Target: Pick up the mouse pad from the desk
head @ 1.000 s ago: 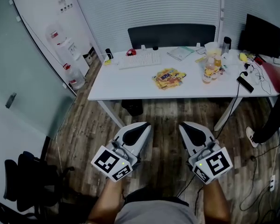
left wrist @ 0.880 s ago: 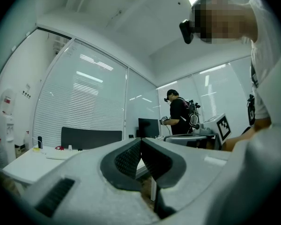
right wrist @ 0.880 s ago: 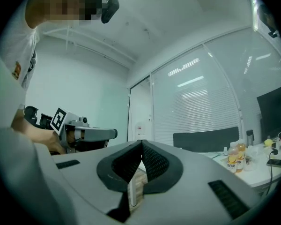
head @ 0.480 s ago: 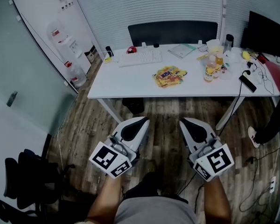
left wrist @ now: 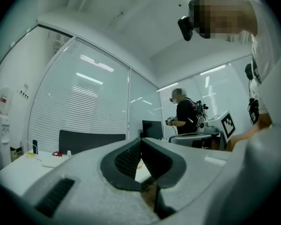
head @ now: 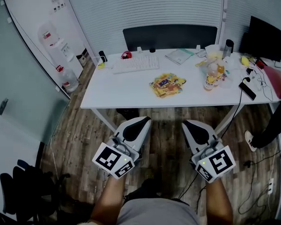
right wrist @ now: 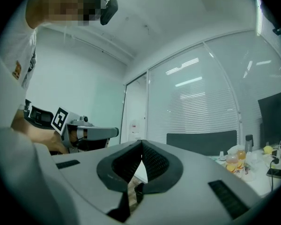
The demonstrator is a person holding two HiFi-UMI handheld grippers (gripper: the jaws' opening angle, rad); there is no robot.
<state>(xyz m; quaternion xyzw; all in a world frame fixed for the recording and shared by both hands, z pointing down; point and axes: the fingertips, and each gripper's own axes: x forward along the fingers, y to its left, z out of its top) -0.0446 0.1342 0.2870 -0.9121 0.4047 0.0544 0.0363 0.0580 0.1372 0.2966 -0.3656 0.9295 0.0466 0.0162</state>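
A white desk (head: 122, 90) stands ahead of me across a strip of wood floor. Near its middle lies a flat yellow, printed item (head: 167, 84); I cannot tell whether it is the mouse pad. A red mouse (head: 126, 55) sits at the back left beside a white keyboard (head: 131, 63). My left gripper (head: 143, 121) and right gripper (head: 189, 123) are held side by side short of the desk's front edge, both pointing at it. Both are shut and empty: the left gripper (left wrist: 140, 140) and the right gripper (right wrist: 141, 142) show their pads meeting.
Bottles (head: 210, 76), a phone (head: 247, 91), cables and a black monitor (head: 264, 34) crowd the desk's right end. A dark chair back (head: 171, 35) stands behind it and a water dispenser (head: 51, 39) far left. A person's leg (head: 271, 121) is at right, a black chair (head: 23, 191) at lower left.
Both grippers have moved forward together toward the desk, staying shut. The desk now sits a little lower and nearer in the head view.
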